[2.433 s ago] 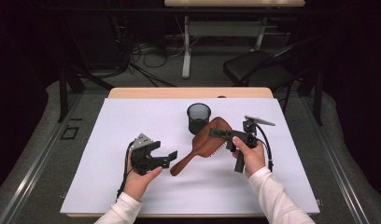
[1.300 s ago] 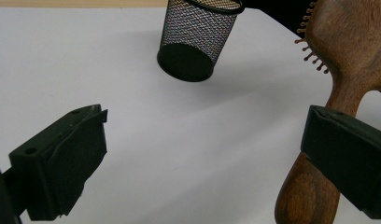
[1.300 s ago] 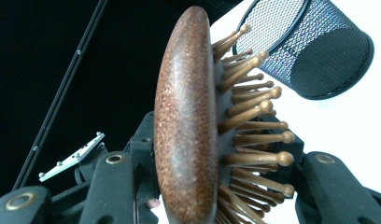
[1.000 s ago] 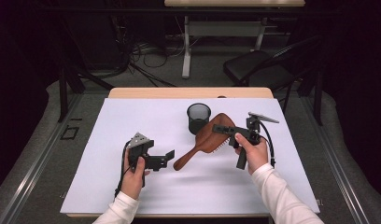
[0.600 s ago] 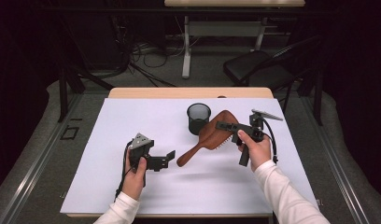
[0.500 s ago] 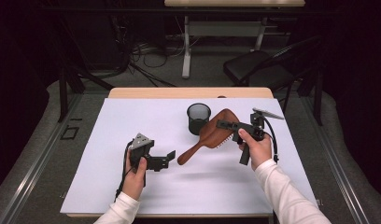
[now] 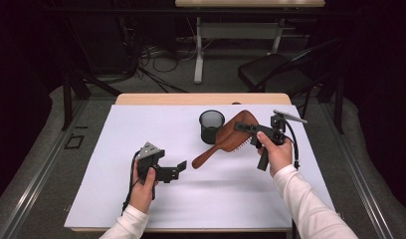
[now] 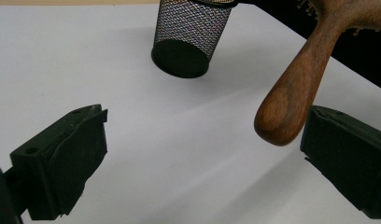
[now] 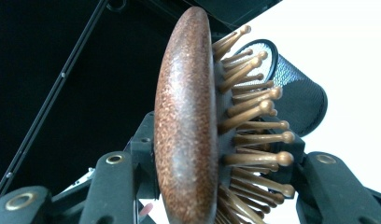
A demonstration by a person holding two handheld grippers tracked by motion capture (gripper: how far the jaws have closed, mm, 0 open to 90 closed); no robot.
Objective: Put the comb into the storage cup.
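White table (image 7: 116,199) below, my right gripper (image 7: 247,127) clamps the stiff, smooth wooden hairbrush (image 7: 231,139) by its head above the mesh cup (image 7: 211,125); left gripper (image 7: 180,168) gapes, handle the better grip

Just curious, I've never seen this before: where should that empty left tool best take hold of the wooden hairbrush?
By the handle's rounded end, from below-left. The left hand-held gripper is open with that free end beside one jaw; the right hand-held gripper already clamps the bristled head.

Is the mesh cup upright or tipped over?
Upright. The mesh cup stands on its base on the table, rim up, beside the hairbrush.
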